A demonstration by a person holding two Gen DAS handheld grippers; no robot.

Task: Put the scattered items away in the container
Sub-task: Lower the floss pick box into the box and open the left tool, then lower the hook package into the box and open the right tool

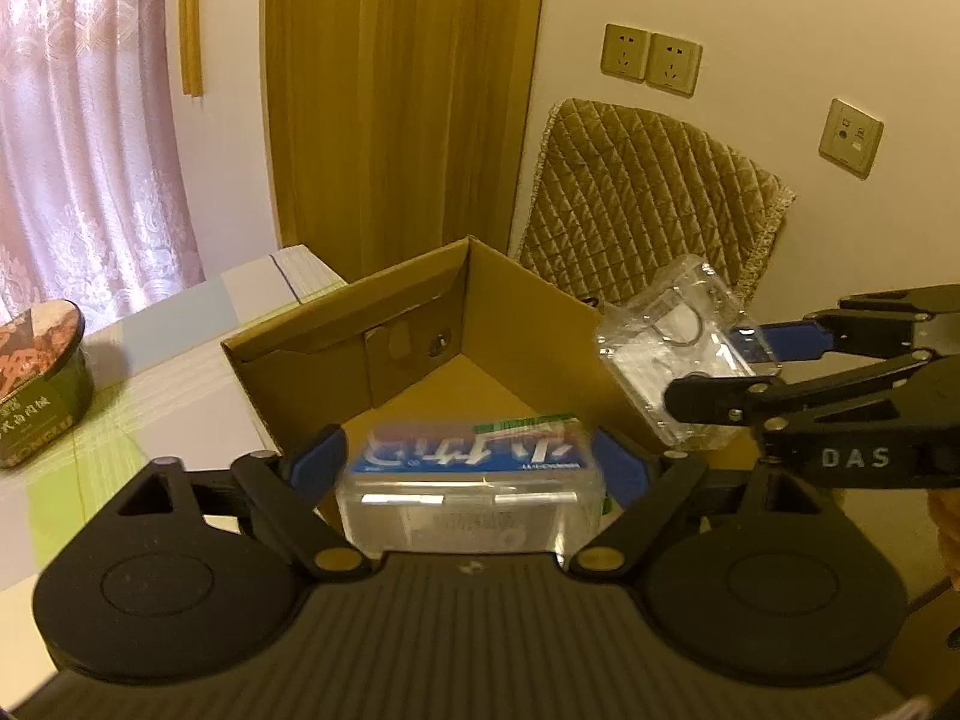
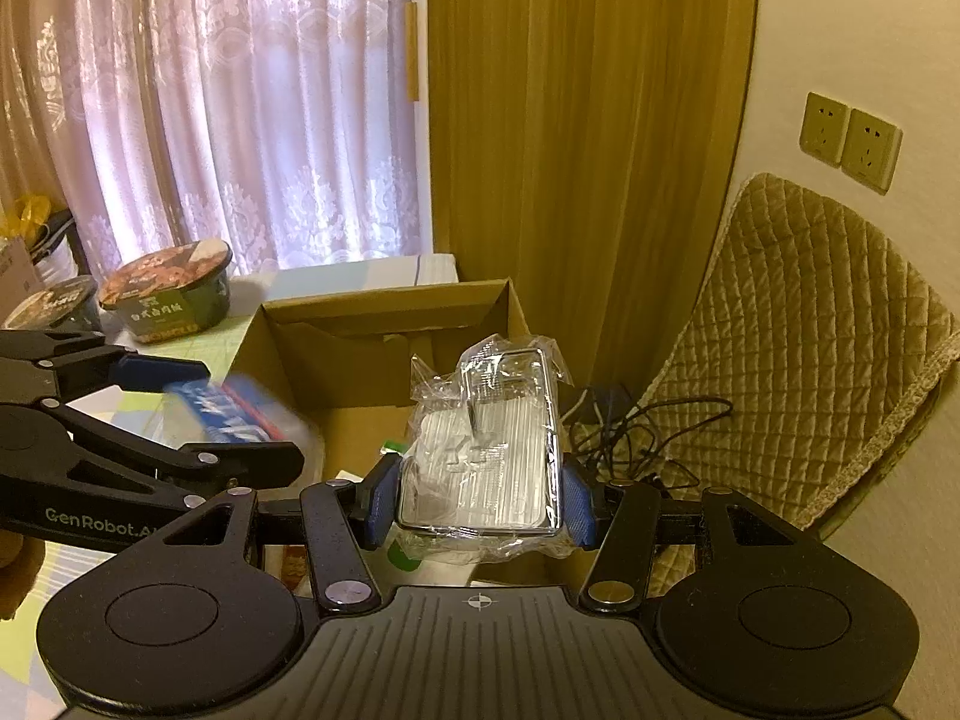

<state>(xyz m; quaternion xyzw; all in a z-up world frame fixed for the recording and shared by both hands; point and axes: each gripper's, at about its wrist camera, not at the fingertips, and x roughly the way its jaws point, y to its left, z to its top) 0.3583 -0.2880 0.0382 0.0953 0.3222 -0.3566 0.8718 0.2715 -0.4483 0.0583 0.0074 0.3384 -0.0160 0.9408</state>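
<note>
Both grippers loaded over the cardboard box (image 1: pixel 420 324): left gripper (image 1: pixel 471 462) clamps the blue-label clear box (image 1: pixel 474 480) at the box's near edge, right gripper (image 2: pixel 480 495) clamps the plastic-wrapped silver case (image 2: pixel 486 450) above its right wall. Best to lower each inside the walls before releasing, 1 at a time, avoiding a clash.

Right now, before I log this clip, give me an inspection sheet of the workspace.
Surface: table with a pale checked cover.
Job's things: open cardboard box; blue-labelled clear box; plastic-wrapped silver case.
Clutter: two instant noodle bowls left of the cardboard box.
Tools: left tool shut on the blue-labelled clear box; right tool shut on the silver case, both at the box opening.
Cables: dark tangle beside the chair.
Surroundings: quilted chair cover, curtains, wall sockets.
</note>
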